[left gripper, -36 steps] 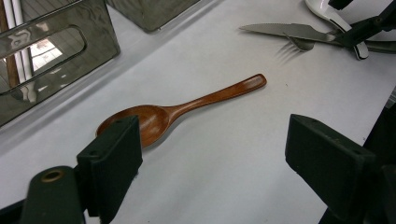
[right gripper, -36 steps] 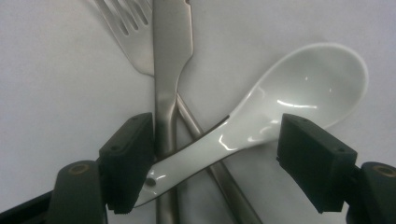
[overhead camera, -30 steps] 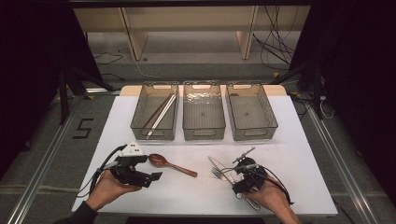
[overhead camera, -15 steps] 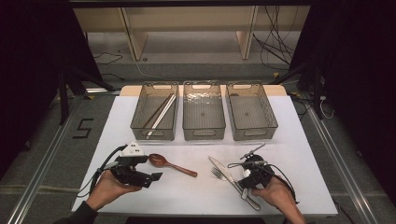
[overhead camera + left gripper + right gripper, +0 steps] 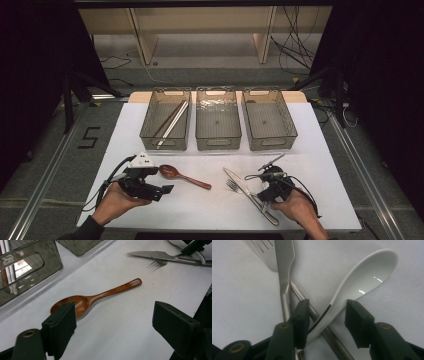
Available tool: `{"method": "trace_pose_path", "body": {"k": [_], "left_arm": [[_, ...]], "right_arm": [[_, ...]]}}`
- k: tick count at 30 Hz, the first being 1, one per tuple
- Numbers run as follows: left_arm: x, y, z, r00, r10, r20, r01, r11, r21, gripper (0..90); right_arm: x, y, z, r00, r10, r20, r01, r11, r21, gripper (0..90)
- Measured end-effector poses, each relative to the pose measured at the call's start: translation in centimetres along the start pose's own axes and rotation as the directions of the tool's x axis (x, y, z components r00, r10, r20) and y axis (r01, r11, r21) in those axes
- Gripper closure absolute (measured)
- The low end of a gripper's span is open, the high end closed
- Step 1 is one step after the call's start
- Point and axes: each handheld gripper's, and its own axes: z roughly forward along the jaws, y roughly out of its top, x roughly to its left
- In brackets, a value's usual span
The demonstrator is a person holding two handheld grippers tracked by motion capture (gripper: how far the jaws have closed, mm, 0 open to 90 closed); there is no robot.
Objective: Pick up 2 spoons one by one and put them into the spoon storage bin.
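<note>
One white spoon (image 5: 362,280) handle between closing right gripper (image 5: 325,315) jaws

My two grippers are black: the left gripper (image 5: 166,189) carries a grey three-cornered plate, brass-coloured screws sit in the jaws, and the right gripper (image 5: 264,187) trails a black cable.
</note>
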Motion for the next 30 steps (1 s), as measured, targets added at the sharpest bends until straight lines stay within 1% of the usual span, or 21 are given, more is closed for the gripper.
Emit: {"method": "trace_pose_path", "body": {"k": [2, 5, 7, 10, 12, 13, 15, 18, 21, 23, 25, 27, 28, 30], "left_arm": [[0.0, 0.0, 0.0, 1.0, -0.001, 0.001, 0.001, 1.0, 0.001, 18.5], [0.0, 0.0, 0.0, 1.0, 0.0, 0.0, 0.0, 1.0, 0.001, 18.6], [0.1, 0.0, 0.0, 1.0, -0.001, -0.001, 0.001, 1.0, 0.002, 18.6], [0.1, 0.0, 0.0, 1.0, -0.001, -0.001, 0.001, 1.0, 0.004, 18.6], [0.2, 0.0, 0.0, 1.0, -0.002, 0.0, 0.002, 1.0, 0.003, 18.6], [0.2, 0.0, 0.0, 1.0, -0.003, 0.0, 0.003, 1.0, 0.002, 18.6], [0.2, 0.0, 0.0, 1.0, -0.003, 0.0, 0.003, 1.0, 0.001, 18.6], [0.2, 0.0, 0.0, 1.0, -0.004, 0.0, 0.004, 1.0, 0.001, 18.6], [0.2, -0.1, 0.0, 1.0, -0.004, 0.0, 0.004, 1.0, -0.001, 18.5], [0.2, -0.1, 0.0, 1.0, -0.005, 0.0, 0.005, 1.0, -0.003, 18.5], [0.2, -0.1, 0.0, 1.0, -0.01, -0.002, 0.01, 0.9999, -0.006, 18.2], [0.3, -0.1, -0.1, 0.9999, -0.014, 0.005, 0.014, 0.9999, -0.009, 18.0], [0.3, -0.1, -0.1, 0.9999, -0.012, 0.005, 0.013, 0.9998, -0.013, 18.0], [0.3, -0.1, -0.1, 0.9997, -0.022, 0.005, 0.023, 0.9994, -0.026, 17.8]], "right_arm": [[-0.1, 0.0, -0.2, 1.0, -0.003, 0.002, 0.003, 1.0, -0.009, 61.8], [-0.3, -0.1, -0.3, 1.0, -0.004, 0.007, 0.004, 1.0, -0.008, 66.2], [-0.5, -0.2, -0.4, 0.9997, -0.006, 0.023, 0.006, 1.0, -0.011, 70.4], [-0.8, -0.3, -0.4, 0.9987, -0.01, 0.051, 0.01, 1.0, 0.005, 77.9], [-1.2, -0.4, -0.5, 0.9988, -0.003, 0.049, 0.003, 1.0, 0.001, 82.3], [-1.4, -0.4, -0.6, 0.9988, -0.008, 0.049, 0.008, 1.0, -0.005, 84.3], [-1.5, -0.5, -0.6, 0.9991, -0.008, 0.042, 0.009, 1.0, -0.008, 84.6], [-1.4, -0.4, -0.6, 0.9992, -0.026, 0.032, 0.026, 1.0, -0.005, 84.9], [-1.3, -0.4, -0.7, 0.9987, -0.043, 0.026, 0.044, 0.999, -0.014, 85.0], [-1.3, -0.3, -1.0, 0.9984, -0.053, 0.022, 0.054, 0.998, -0.028, 85.0], [-1.4, -0.3, -1.4, 0.9983, -0.053, 0.024, 0.054, 0.997, -0.054, 85.0], [-1.5, -0.2, -1.8, 0.9984, -0.055, 0.016, 0.056, 0.995, -0.079, 85.0], [-1.5, -0.2, -1.9, 0.9983, -0.054, 0.02, 0.056, 0.994, -0.091, 85.0], [-1.5, -0.2, -2.2, 0.9983, -0.056, 0.015, 0.057, 0.993, -0.107, 85.0]]}}
